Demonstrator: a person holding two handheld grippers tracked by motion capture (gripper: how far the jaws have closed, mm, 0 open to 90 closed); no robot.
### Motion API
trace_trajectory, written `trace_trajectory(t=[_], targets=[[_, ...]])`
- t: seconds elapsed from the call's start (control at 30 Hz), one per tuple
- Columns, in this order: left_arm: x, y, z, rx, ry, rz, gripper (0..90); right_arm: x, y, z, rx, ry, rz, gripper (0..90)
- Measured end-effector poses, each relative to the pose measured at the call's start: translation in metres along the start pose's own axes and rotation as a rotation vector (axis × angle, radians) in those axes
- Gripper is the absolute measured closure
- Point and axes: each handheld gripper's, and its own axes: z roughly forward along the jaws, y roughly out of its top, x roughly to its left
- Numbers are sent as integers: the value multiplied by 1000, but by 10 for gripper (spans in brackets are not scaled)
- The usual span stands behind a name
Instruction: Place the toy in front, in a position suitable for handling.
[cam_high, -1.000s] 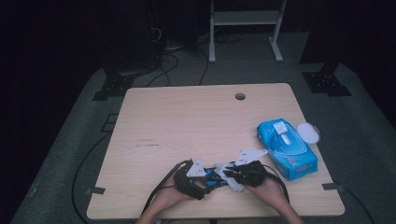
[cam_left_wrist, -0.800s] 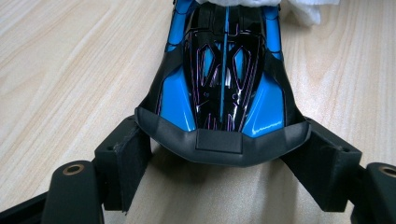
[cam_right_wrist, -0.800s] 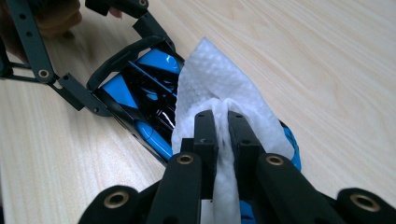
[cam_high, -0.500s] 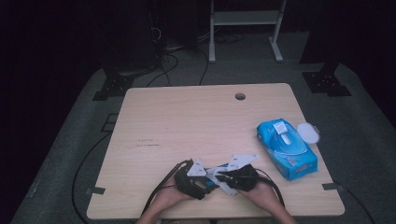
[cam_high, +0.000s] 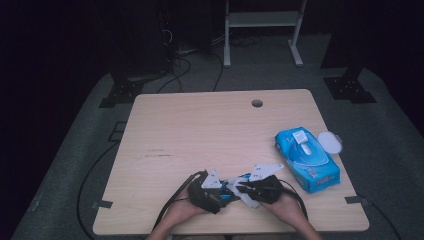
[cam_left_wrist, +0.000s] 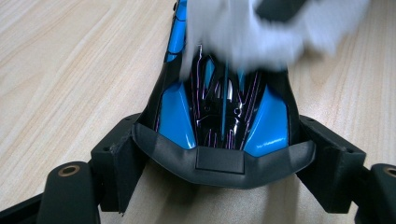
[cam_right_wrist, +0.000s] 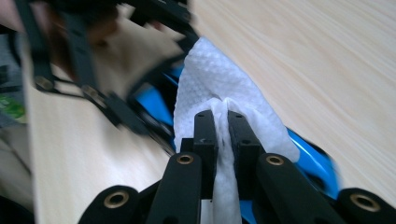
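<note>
On the pale wooden table (cam_high: 200, 125), low in the high view, the left gripper (cam_high: 212, 192) clamps the glossy blue-and-black toy car (cam_left_wrist: 224, 107) crosswise, its length running toward the right gripper (cam_right_wrist: 223, 122), which pinches a white wet wipe (cam_right_wrist: 215, 81) against its body

Table (cam_high: 200, 130) evenly lit from above, dark surroundings, motion blur in both gripper views, glossy glare.

Black hand-held gripper (cam_right_wrist: 222, 122), brass screw eyelets, grey three-cornered plate (cam_high: 265, 171), black cables
</note>
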Motion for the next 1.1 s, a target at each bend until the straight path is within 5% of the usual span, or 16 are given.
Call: trace_trajectory(t=[0.3, 0.77, 1.1], targets=[[1, -1, -2, 5, -6, 7, 234, -23, -18, -12, 35, -56, 70, 832], [4, -3, -4, 8, -12, 4, 234, -31, -26, -20, 60, -68, 86, 832], [6, -5, -6, 1, -24, -11, 233, -28, -24, -18, 47, -36, 89, 833]])
